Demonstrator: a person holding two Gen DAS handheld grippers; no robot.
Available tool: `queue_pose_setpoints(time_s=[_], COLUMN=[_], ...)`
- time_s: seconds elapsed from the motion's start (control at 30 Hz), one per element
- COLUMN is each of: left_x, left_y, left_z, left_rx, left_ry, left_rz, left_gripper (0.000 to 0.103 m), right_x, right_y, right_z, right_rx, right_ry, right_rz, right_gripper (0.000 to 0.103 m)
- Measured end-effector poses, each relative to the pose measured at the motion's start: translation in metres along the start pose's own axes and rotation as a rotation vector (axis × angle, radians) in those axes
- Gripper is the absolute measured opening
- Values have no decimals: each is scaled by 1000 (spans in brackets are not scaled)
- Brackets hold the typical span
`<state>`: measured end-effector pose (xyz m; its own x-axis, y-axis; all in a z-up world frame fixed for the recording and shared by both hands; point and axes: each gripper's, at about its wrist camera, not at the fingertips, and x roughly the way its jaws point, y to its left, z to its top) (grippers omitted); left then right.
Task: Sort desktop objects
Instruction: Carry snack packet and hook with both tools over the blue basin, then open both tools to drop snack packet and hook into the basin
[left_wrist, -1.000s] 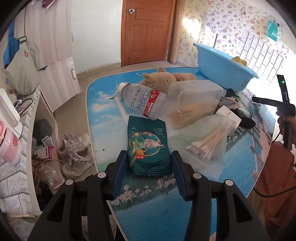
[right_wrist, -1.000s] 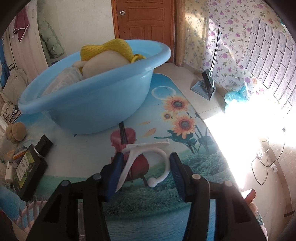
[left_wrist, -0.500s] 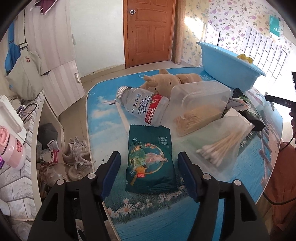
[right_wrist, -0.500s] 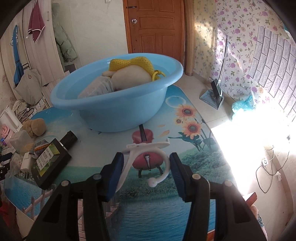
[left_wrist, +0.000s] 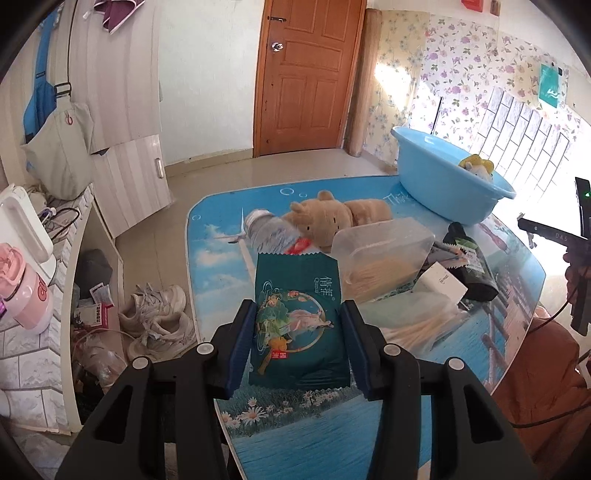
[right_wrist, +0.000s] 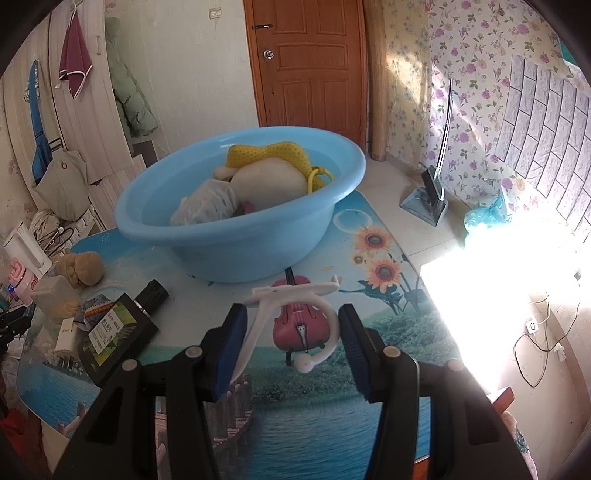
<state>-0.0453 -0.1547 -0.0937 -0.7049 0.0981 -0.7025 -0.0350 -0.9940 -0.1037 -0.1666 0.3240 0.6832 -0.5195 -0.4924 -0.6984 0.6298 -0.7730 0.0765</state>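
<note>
— Up went the green tissue pack (left_wrist: 299, 317)! A moment ago it lay flat on the desk (left_wrist: 218, 236) with the left claw (left_wrist: 298, 341) wide around it. What is it doing now?

— Now the left claw is closing in on the pack. Both blue pads touch its sides, and the pack hangs above the desk, in front of the clear bottle (left_wrist: 267, 234).

— What sits behind it?

— A brown plush bear (left_wrist: 332, 218) lies by the bottle. Next to them is a clear box (left_wrist: 384, 254) with thin sticks inside, and a bag of cotton swabs (left_wrist: 417, 325) is near it.

— And the other claw?

— The right claw (right_wrist: 291, 341) is clamped on a white plastic hook (right_wrist: 295, 314). It has come up higher too, so we see more into the blue basin (right_wrist: 240, 243).

— What is in the basin?

— A pale plush toy with a yellow knit hat (right_wrist: 269, 158). A black box (right_wrist: 114, 332) lies on the desk to the left of the hook.
</note>
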Motion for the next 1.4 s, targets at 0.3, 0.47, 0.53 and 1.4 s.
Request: queue_pose_setpoints(time_s=[0.3,0.47,0.53,1.4], left_x=[-32,-29,-25,85], left_y=[-30,-56,-68,-216], left_z=[32,52,60,163], left_rx=[47,79,95,232], left_ry=[-73,-91,-96,-84], left_rz=[-39,-95,-116,-279], left_gripper=[46,46,46,47], right_x=[-27,-37,-38,27], right_y=[-1,11,14,-5], right_z=[12,20,23,67], right_rx=[27,2,-6,49], right_ry=[-68,-114,-127,-186], right_rz=[31,68,79,186], right_gripper=[51,51,51,51])
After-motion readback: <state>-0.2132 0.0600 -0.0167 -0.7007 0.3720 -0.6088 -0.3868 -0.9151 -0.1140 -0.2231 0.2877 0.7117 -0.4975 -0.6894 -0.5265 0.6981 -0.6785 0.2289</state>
